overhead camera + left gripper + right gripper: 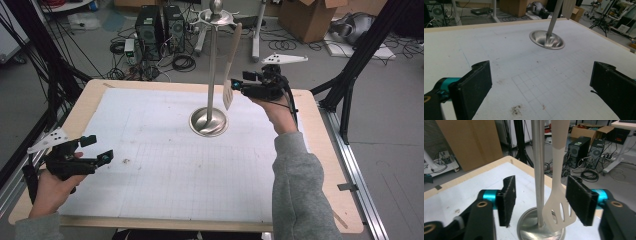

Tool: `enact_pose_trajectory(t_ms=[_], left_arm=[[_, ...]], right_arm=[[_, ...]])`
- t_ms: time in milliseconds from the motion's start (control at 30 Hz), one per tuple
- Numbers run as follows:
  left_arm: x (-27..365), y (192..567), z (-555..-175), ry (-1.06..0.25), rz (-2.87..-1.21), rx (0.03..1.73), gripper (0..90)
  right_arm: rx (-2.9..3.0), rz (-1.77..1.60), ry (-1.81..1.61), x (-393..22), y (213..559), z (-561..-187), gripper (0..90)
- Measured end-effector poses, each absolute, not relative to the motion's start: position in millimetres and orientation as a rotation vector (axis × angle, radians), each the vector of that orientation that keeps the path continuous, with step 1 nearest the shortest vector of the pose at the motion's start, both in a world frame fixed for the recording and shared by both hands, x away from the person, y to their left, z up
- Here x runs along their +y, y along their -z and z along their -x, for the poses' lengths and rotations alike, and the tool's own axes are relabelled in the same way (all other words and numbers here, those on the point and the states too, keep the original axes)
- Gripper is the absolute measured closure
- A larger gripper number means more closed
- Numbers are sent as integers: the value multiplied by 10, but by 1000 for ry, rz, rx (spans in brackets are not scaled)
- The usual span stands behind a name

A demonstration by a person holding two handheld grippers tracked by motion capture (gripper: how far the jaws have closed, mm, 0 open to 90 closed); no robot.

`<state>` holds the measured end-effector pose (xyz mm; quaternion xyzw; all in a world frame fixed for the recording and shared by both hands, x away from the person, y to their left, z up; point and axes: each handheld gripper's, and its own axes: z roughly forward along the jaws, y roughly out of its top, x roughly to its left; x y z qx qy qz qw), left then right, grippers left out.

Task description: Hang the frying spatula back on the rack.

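The cream slotted spatula hangs from the top ring of the tall steel utensil stand, its blade dangling just above the stand's round dished base near the table's far edge. The right gripper sits level with the blade, jaws spread wide on either side, pads clear of it, gripping nothing. Risk now: pull back carelessly and a pad clips the blade, setting the spatula swinging or unhooking it; a harder knock on the pole could tip the stand. The left gripper waits open and empty over the white gridded mat, well apart.
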<state>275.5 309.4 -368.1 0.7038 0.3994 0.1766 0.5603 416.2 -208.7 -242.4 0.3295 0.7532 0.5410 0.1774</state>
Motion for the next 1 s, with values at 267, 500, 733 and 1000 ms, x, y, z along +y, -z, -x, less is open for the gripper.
enact_pose_trajectory(t_ms=[267,500,733,1000], left_arm=[[3082,3659,-2801,-417,-1639,929,44],[3077,3612,-2830,-429,-1611,904,44],[3062,3544,-2836,-450,-1591,875,44],[3015,3520,-2861,-454,-1593,861,44]], right_arm=[[2159,-864,-1566,-2100,2507,-4012,183],[2167,-853,-1536,-2165,2611,-3884,156],[2143,-805,-1545,-2241,2607,-3675,155],[2113,-815,-1559,-2375,2707,-3496,155]])
